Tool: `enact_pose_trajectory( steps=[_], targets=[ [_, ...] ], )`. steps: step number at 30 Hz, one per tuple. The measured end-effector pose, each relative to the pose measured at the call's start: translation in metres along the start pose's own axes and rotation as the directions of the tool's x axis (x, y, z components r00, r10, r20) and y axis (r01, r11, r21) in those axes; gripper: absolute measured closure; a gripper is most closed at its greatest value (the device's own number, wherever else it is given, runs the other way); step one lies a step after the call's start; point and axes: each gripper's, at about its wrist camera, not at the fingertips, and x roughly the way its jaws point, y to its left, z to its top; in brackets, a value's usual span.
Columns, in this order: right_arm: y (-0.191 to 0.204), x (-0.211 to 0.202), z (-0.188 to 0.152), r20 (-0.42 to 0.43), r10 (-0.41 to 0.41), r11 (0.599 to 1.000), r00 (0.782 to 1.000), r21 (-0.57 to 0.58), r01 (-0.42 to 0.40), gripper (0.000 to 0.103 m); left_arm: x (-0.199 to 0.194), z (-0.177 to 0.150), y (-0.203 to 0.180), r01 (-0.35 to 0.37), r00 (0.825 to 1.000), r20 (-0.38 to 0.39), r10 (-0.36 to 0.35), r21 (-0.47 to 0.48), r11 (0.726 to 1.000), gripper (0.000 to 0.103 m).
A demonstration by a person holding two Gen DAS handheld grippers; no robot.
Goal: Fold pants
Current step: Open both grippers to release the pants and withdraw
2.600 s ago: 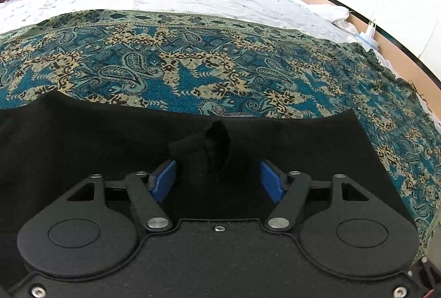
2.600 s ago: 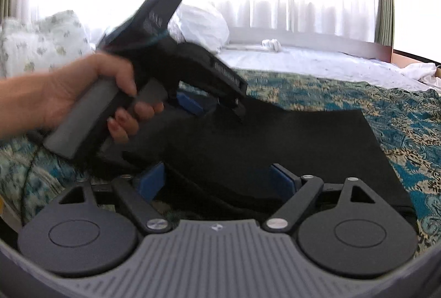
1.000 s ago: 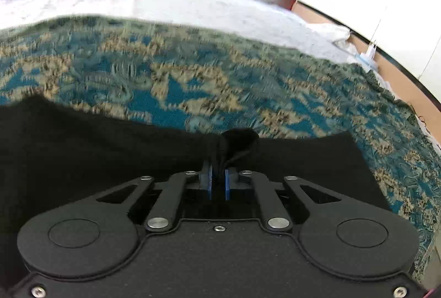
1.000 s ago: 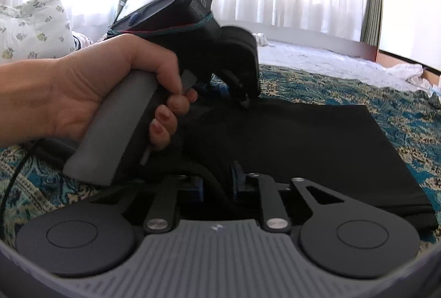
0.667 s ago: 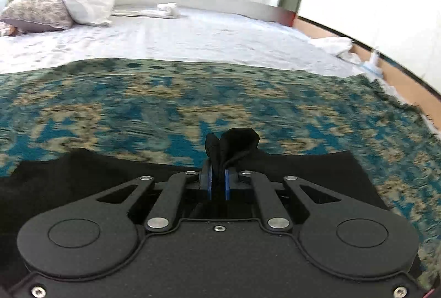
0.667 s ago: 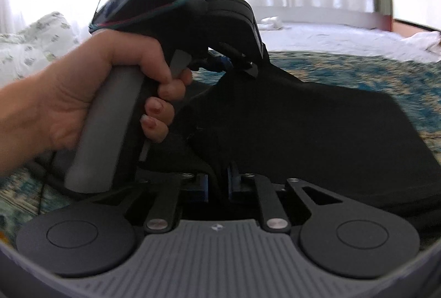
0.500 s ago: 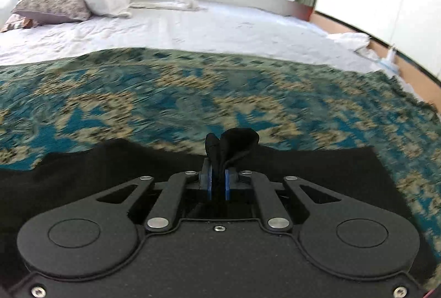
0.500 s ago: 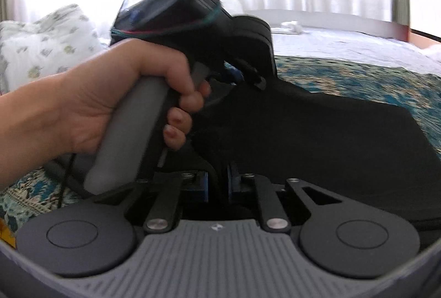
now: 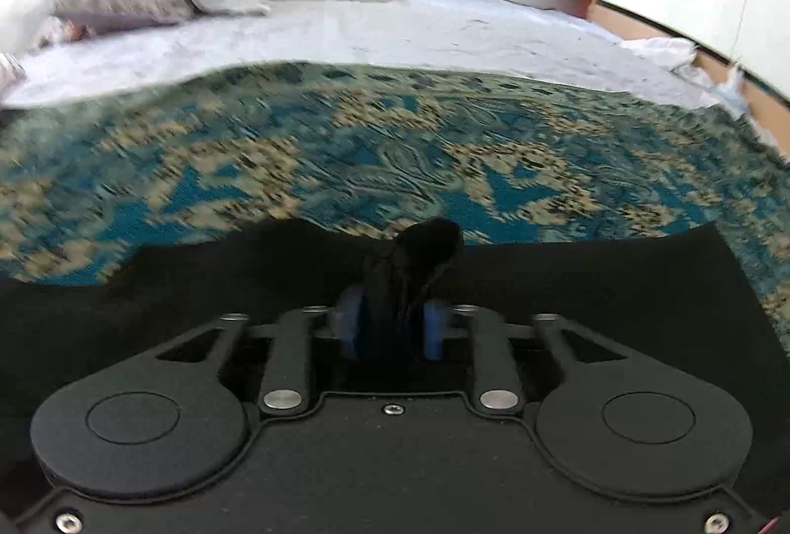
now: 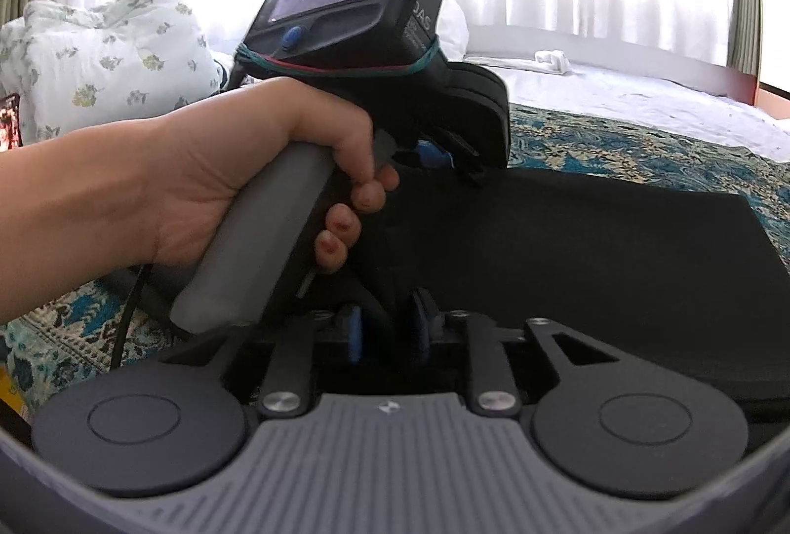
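Both claws have just been opening: my left claw [image 9: 390, 326] and right claw [image 10: 382, 331] loosen around bunched black pants [image 10: 592, 247] on the patterned bedspread [image 9: 345, 149]. Soft, light, limp cloth; I'd regrip the edge.

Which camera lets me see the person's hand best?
The right wrist view: the hand is big and clear there, wrapped around the left gripper's grey handle. The left wrist view shows no hand, only black pants and the patterned blanket.
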Motion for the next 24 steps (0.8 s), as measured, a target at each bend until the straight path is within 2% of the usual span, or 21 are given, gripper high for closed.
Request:
enact_pose_trajectory(
  steps=[1, 2, 4, 6, 11, 16, 20, 24],
  targets=[
    [-0.003, -0.005, 0.000, 0.011, 0.006, 1.000, 1.000, 0.011, -0.006, 0.042, -0.005, 0.001, -0.002, -0.019, 1.000, 0.012, 0.019, 0.013, 1.000, 0.059],
    [-0.006, -0.009, -0.001, 0.024, 0.017, 1.000, 1.000, 0.015, -0.017, 0.033, -0.010, 0.002, -0.003, -0.027, 0.999, 0.026, 0.027, 0.021, 0.999, 0.059],
    [-0.011, -0.020, -0.002, 0.046, 0.022, 1.000, 0.999, 0.004, -0.022, 0.032, -0.021, 0.003, -0.003, -0.015, 0.999, 0.039, 0.014, 0.024, 1.000, 0.056],
    [-0.016, -0.029, -0.004, 0.057, -0.007, 1.000, 0.998, -0.014, 0.008, 0.030, -0.030, 0.005, -0.002, -0.014, 0.999, 0.044, 0.013, 0.012, 1.000, 0.053],
    [-0.044, -0.057, -0.008, 0.099, -0.146, 0.989, 0.984, 0.000, 0.147, 0.022, -0.054, -0.001, -0.006, -0.013, 0.998, 0.063, 0.012, 0.009, 1.000, 0.048],
    [-0.087, -0.076, -0.014, 0.100, -0.309, 0.950, 0.946, 0.072, 0.303, 0.017, -0.082, -0.024, -0.019, -0.003, 0.996, 0.086, 0.002, 0.016, 1.000, 0.046],
    [-0.121, -0.086, -0.022, 0.066, -0.425, 0.900, 0.903, 0.135, 0.414, 0.017, -0.100, -0.049, -0.030, -0.005, 0.995, 0.098, 0.002, 0.026, 1.000, 0.046],
    [-0.147, -0.098, -0.034, 0.035, -0.499, 0.854, 0.866, 0.190, 0.485, 0.015, -0.111, -0.073, -0.037, -0.016, 0.995, 0.100, 0.011, 0.044, 0.999, 0.045]
  ],
)
